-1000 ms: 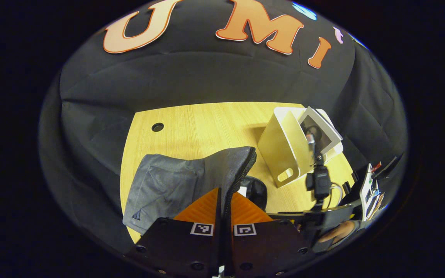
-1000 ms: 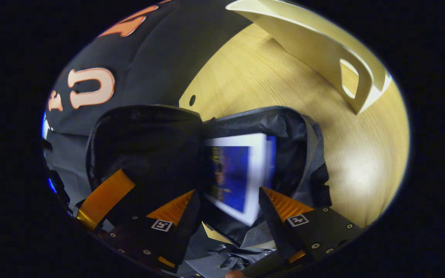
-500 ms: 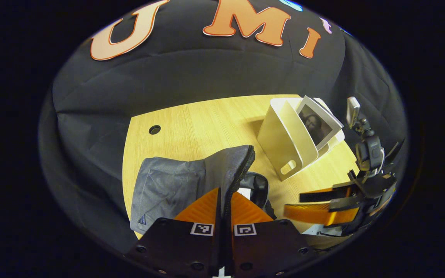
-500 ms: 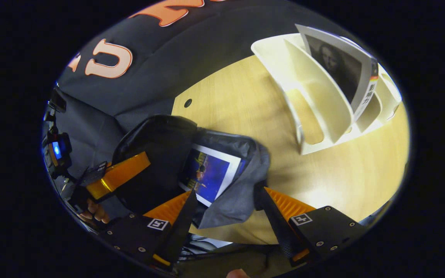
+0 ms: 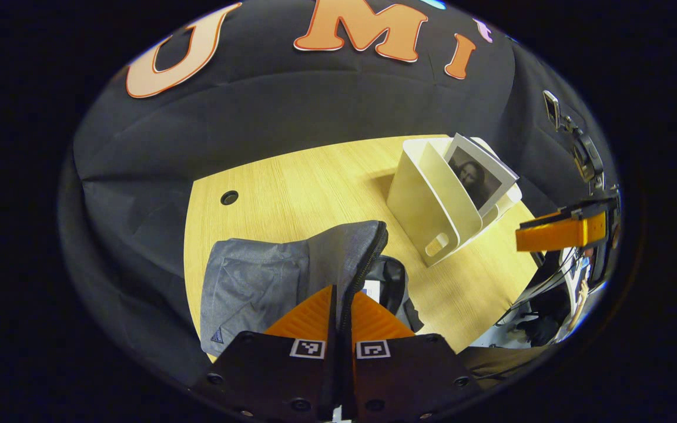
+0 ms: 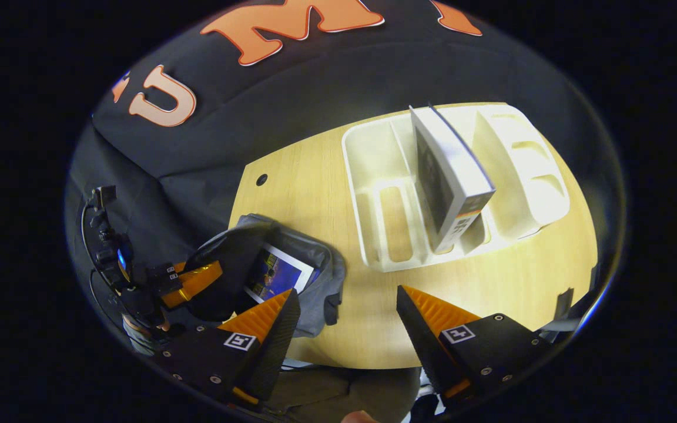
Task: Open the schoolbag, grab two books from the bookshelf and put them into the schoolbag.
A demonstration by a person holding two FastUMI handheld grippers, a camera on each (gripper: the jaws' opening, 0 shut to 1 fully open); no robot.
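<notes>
Schoolbag (image 6: 321,276) mouth beside bare table (image 6: 374,329)

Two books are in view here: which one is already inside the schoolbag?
The blue-covered book, lying in the open grey schoolbag. The other book, with a dark portrait cover, stands leaning in the white bookshelf on the table.

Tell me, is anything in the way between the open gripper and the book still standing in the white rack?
Nothing visible is. The right gripper hangs open over bare table, and the book leans in the bookshelf straight ahead. The schoolbag, held open by the left gripper, sits off to the side.
</notes>
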